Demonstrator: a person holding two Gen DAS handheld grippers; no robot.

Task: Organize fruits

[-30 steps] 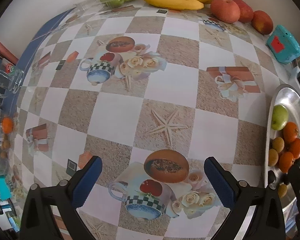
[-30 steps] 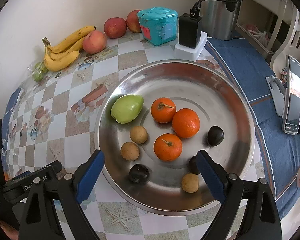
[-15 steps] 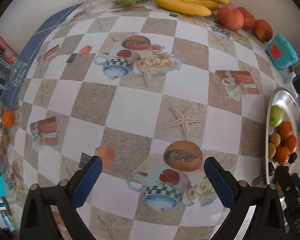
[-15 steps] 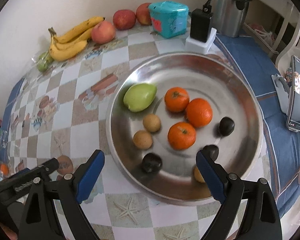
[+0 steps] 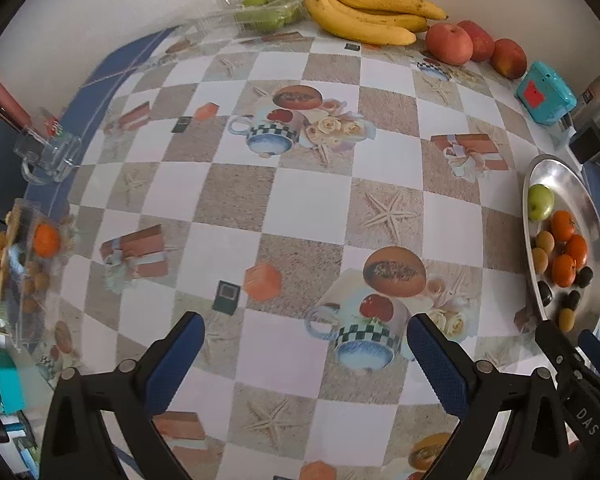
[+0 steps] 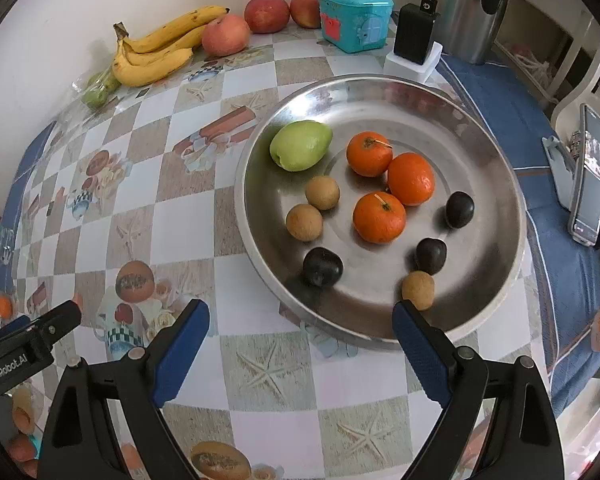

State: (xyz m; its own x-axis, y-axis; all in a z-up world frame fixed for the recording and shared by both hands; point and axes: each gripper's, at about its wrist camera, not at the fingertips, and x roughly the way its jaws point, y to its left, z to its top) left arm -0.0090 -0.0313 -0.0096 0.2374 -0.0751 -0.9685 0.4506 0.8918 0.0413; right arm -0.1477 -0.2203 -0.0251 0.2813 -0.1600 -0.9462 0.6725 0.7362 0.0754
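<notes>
A round steel plate (image 6: 484, 152) holds a green fruit (image 6: 300, 145), three oranges (image 6: 380, 216), three small brown fruits (image 6: 322, 192) and three dark plums (image 6: 323, 267). My right gripper (image 6: 300, 326) hangs open just in front of the plate's near rim, nothing between its fingers. My left gripper (image 5: 305, 338) is open over the checkered tablecloth (image 5: 236, 196), holding nothing; the plate (image 5: 568, 176) lies far to its right. Bananas (image 5: 370, 14) and red apples (image 5: 450, 42) lie along the back wall. The bananas (image 6: 156, 54) and apples (image 6: 266, 14) also show in the right wrist view.
A teal toy box (image 6: 354, 18), a black charger on a white base (image 6: 414, 40) and a steel kettle (image 6: 466, 4) stand behind the plate. A phone on a stand (image 6: 588, 184) is at the right. Bagged green fruit (image 5: 268, 12) sits by the bananas; a glass mug (image 5: 48, 154) is at the left.
Both grippers have pulled back and up from the table, so more of it shows. The plate now lies further from the right gripper's fingers. Both stay open and empty.
</notes>
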